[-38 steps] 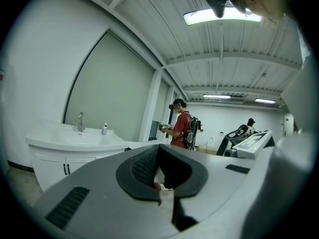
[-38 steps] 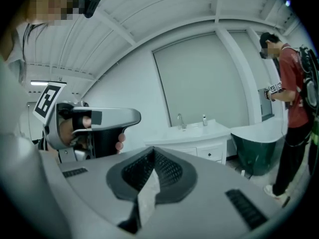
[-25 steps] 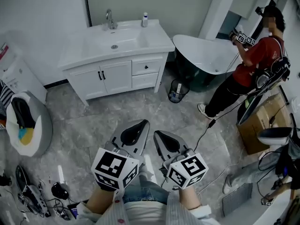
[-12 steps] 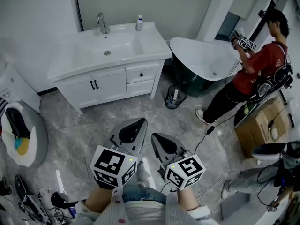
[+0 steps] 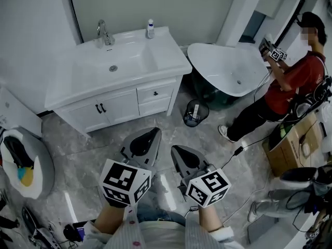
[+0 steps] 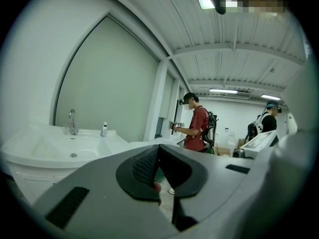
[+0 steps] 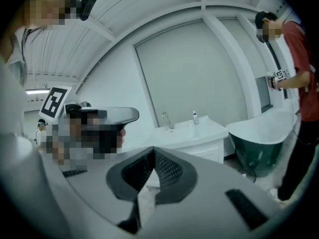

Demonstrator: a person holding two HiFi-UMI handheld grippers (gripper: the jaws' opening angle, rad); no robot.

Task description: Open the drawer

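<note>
Head view:
- drawer (image 5: 155,93) shut, in right half of white vanity (image 5: 171,56), beside cupboard doors, well ahead of both grippers
- left gripper (image 5: 154,132) and right gripper (image 5: 174,149) side by side over floor
- person in red shirt (image 5: 293,79) by bathtub (image 5: 228,66)

Gripper views:
- both pairs of jaws pressed together, nothing between
- right gripper view alone shows vanity front side-on
- left gripper view gives only basin (image 6: 75,146) and tap (image 6: 73,122); drawer hidden behind gripper body

Drawer knob too small to make out.

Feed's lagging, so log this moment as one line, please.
left gripper: shut, empty | right gripper: shut, empty | drawers: both closed, untouched | vanity: ahead of grippers, apart
</note>
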